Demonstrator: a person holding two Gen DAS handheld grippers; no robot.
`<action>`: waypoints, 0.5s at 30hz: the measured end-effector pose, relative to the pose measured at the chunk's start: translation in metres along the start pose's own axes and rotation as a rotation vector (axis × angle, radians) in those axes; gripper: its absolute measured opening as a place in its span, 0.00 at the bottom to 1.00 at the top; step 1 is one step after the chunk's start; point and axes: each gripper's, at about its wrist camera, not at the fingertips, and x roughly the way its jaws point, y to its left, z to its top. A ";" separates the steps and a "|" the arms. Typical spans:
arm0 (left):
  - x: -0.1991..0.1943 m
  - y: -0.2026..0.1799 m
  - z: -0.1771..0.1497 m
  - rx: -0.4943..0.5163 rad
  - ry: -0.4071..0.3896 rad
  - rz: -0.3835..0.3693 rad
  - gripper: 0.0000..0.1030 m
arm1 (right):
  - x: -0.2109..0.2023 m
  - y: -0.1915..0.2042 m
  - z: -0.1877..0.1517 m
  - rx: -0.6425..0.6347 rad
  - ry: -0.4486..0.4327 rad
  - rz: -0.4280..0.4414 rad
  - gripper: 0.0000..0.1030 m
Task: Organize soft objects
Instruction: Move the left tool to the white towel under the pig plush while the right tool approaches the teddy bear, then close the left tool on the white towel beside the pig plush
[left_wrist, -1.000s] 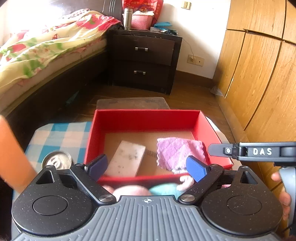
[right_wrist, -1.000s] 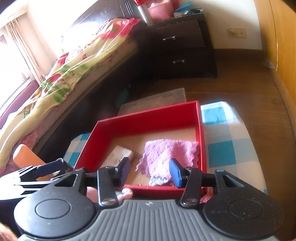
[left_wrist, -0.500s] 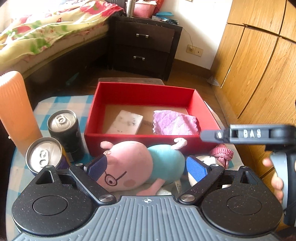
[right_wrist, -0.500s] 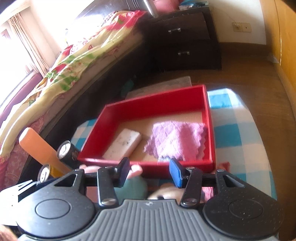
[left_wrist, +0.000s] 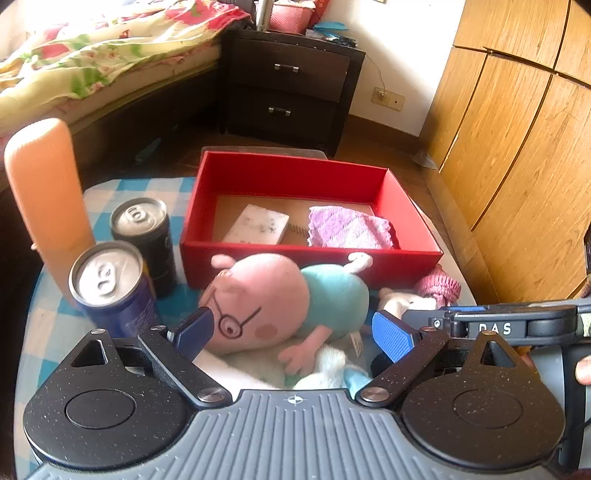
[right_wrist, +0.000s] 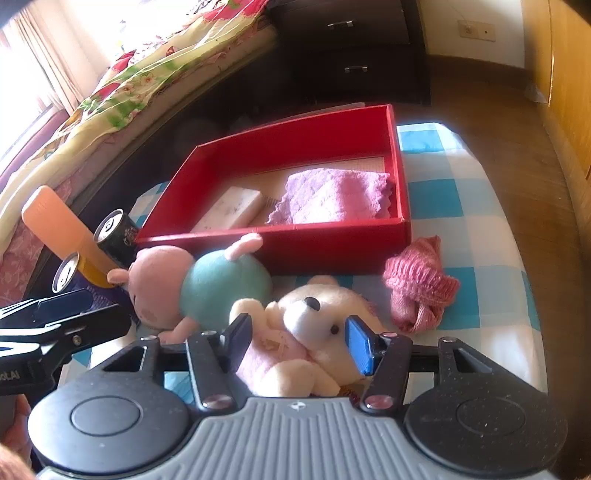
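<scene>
While right claw (right_wrist: 297, 343) widens around bear (right_wrist: 317, 317), left claw (left_wrist: 295, 332) released, pig (left_wrist: 280, 299) touching box edge (left_wrist: 310, 254)

Two cans (left_wrist: 142, 236) beside orange bottle (left_wrist: 46, 195); nightstand (left_wrist: 291, 88).

Pig plush (left_wrist: 266, 299), white bear (right_wrist: 314, 332), pink knit (right_wrist: 419, 288) lying before red box (right_wrist: 332, 251).
</scene>
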 end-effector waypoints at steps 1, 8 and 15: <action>-0.002 0.002 -0.002 -0.006 0.002 0.003 0.87 | 0.000 0.000 -0.001 -0.003 0.002 -0.005 0.38; -0.006 0.020 -0.014 -0.077 0.036 0.017 0.87 | 0.009 0.004 -0.003 -0.047 0.004 -0.042 0.42; 0.000 0.036 -0.021 -0.173 0.083 -0.031 0.87 | 0.011 0.008 -0.005 -0.088 0.014 -0.053 0.25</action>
